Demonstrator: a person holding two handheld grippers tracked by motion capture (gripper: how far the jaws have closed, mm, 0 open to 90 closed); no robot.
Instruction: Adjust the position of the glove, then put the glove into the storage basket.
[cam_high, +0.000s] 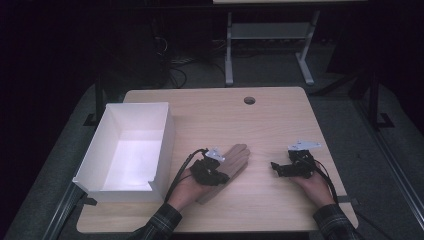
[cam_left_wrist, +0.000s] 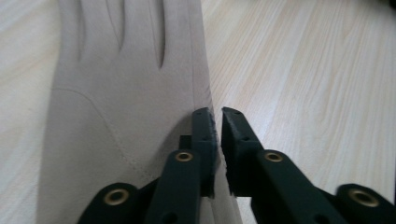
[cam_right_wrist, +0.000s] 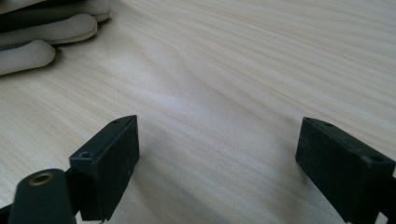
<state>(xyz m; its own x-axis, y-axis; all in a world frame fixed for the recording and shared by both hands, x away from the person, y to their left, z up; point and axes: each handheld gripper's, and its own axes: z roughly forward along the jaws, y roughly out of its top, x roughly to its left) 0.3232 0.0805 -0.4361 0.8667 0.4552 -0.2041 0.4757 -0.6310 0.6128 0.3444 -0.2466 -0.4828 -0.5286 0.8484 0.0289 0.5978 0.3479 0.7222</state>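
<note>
We see an open white box (cam_high: 131, 150) at the left edge of our light wooden table (cam_high: 280, 120), a round hole (cam_high: 249, 100) near its far edge, and a metal-legged bench (cam_high: 270, 35) beyond.

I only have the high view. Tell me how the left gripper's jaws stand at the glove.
Observer: The left gripper has a narrow gap between its jaws. It sits over the glove at its edge, and the pads don't pinch it.
Operator: Now report the right gripper's jaws.
Observer: The right gripper has its jaws wide apart, with bare table between them.
Operator: Say what lies ahead of it.
Observer: The glove's fingers lie at the top left of the right gripper view, well apart from the jaws.
</note>
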